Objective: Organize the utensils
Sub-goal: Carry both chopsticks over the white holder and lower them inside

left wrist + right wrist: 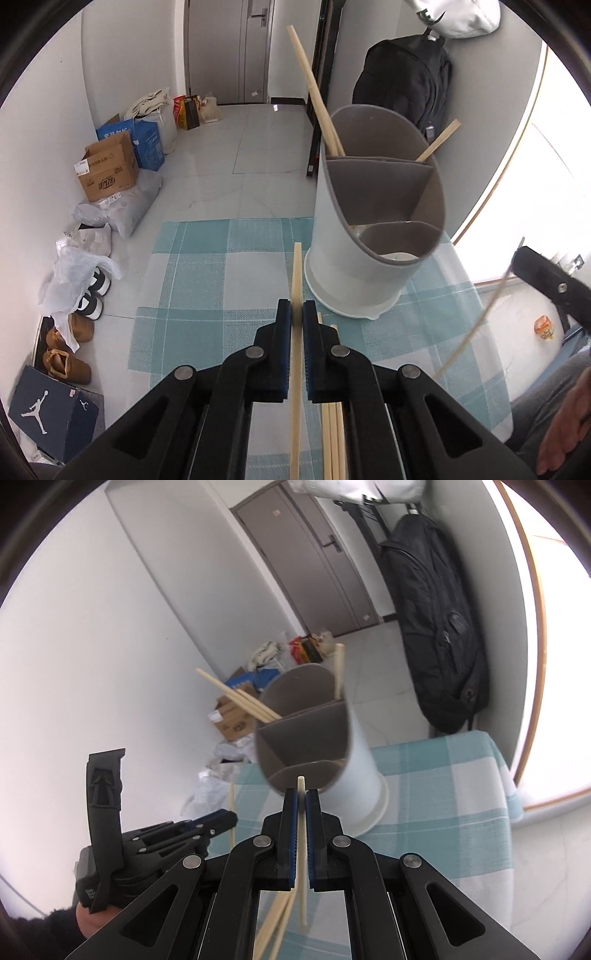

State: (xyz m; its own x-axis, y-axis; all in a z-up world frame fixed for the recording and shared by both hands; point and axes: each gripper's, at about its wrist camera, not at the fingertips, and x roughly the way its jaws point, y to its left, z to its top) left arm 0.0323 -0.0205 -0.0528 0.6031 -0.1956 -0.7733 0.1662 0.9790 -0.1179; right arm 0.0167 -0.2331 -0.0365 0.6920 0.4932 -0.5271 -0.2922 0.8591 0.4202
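Note:
A white utensil holder (347,251) with grey inner compartments stands on the checked cloth (221,280); several chopsticks (314,92) lean in its far compartments. My left gripper (296,308) is shut on one wooden chopstick (296,273) pointing forward, just left of the holder's base. More chopsticks (332,435) lie on the cloth under it. My right gripper (301,795) is shut on a chopstick (301,786), its tip in front of the holder (354,768). It shows in the left wrist view (550,284) at right, chopstick (476,325) hanging down. The left gripper (218,819) shows at lower left.
The cloth-covered table (461,805) ends close behind the holder. Beyond are a tiled floor with boxes (110,170), bags and shoes (70,362) along the left wall. A black backpack (436,627) hangs at the right by a bright window.

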